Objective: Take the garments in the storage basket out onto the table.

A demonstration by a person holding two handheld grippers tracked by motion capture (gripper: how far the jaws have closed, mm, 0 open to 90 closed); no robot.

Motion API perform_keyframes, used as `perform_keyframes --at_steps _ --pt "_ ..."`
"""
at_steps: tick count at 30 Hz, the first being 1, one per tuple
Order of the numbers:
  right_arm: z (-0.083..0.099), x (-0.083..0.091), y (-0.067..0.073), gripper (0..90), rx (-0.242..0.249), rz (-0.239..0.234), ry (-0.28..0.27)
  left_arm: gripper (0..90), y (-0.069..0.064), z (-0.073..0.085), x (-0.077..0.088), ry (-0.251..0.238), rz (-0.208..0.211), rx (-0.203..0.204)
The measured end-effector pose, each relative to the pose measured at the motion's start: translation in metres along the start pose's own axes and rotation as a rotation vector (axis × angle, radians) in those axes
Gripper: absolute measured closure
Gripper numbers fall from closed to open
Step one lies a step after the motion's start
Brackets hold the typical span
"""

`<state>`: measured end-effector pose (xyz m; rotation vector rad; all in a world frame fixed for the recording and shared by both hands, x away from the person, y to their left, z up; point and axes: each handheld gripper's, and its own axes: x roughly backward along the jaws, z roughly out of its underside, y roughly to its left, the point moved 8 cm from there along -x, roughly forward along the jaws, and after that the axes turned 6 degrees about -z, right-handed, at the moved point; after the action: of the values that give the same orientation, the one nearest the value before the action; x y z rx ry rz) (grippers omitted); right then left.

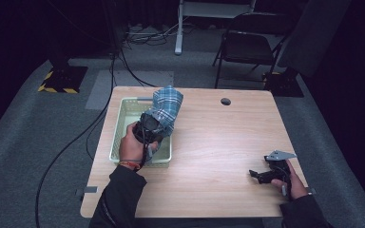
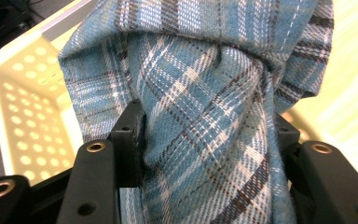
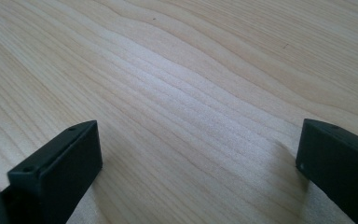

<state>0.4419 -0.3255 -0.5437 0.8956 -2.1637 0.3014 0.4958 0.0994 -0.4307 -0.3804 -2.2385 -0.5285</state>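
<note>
The left gripper (image 1: 153, 124) is pinching a bunched blue plaid cloth (image 1: 168, 108) between its jaws, holding it above the pale perforated basket (image 1: 123, 124) at the table's (image 1: 218, 142) nine o'clock. The right gripper (image 1: 259, 175) is lying at five o'clock, jaws spread wide over bare wood.

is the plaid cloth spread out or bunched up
Bunched up: the blue plaid cloth is gathered into twisted folds, pinched in the left gripper above the pale perforated plastic basket.

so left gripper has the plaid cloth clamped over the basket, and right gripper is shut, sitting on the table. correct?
Not quite. The right gripper is open: the right gripper view shows its jaws wide apart with bare table between them. The rest holds: the left gripper is shut on the plaid cloth over the basket.
</note>
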Motion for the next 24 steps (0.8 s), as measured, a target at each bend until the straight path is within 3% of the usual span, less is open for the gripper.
perform_keyframes --at_steps 24 --pt "0.000 0.000 0.000 0.1 0.000 0.000 0.000 45.4 -0.045 -0.023 0.021 -0.050 0.059 -0.075"
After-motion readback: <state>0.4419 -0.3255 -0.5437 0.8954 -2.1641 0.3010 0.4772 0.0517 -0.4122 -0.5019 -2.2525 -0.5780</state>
